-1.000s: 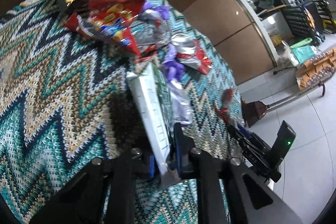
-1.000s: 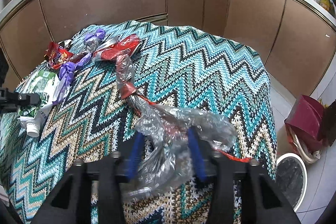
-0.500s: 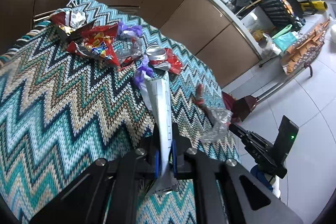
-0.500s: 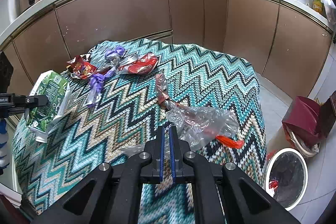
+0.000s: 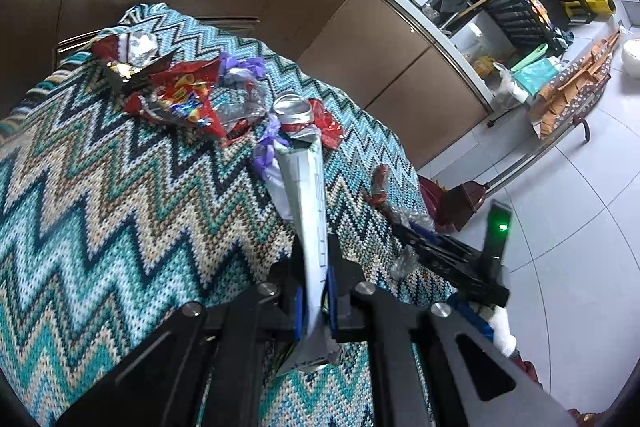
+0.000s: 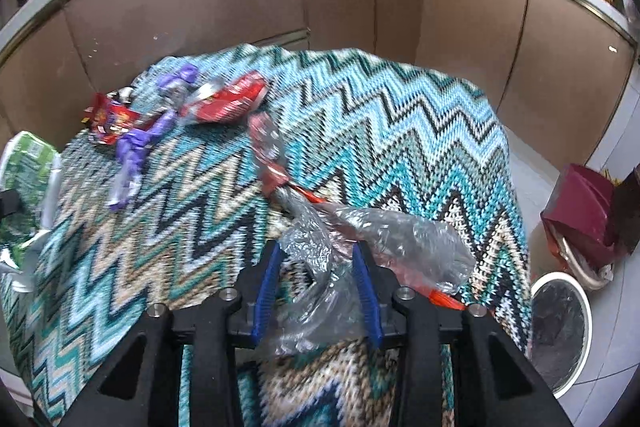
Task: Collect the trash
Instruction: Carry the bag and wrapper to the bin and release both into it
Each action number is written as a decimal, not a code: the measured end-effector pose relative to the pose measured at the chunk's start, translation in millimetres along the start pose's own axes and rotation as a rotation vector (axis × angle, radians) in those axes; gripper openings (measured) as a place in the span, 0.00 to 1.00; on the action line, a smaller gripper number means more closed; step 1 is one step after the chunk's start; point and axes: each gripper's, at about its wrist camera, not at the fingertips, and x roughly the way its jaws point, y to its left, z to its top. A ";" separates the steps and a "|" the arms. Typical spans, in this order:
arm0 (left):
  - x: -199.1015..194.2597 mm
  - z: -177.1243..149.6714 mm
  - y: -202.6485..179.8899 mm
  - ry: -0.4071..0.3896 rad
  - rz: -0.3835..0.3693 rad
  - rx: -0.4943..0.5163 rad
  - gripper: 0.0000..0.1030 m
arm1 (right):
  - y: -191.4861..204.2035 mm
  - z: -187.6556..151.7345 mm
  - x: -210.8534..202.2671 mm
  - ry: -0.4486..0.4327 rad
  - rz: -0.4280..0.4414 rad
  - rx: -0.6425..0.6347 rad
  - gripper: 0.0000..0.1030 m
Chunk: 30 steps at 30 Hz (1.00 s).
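Brown cabinets (image 6: 200, 7) curve behind a surface under a zigzag knit cloth (image 6: 400, 131). On the floor beside it stands a white bin (image 6: 560, 327). Snack wrappers (image 5: 180, 95) lie heaped at the far corner. Left claw (image 5: 314, 291) is clamped tight on a flattened carton (image 5: 306, 195). Right claw (image 6: 318, 287) stands apart, its blue pads either side of a clear plastic bag (image 6: 360, 247) on the cloth.
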 end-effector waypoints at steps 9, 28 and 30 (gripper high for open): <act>0.3 2.7 -35.5 0.008 -0.045 0.058 0.08 | 4.2 -17.5 -53.6 -0.111 0.107 0.006 0.04; 145.5 -1.9 -264.7 0.220 -0.213 0.424 0.08 | -179.7 -128.8 -174.7 -0.355 -0.110 0.427 0.04; 181.2 -8.9 -293.7 0.261 -0.224 0.472 0.08 | -206.3 -139.2 -169.2 -0.344 -0.141 0.483 0.04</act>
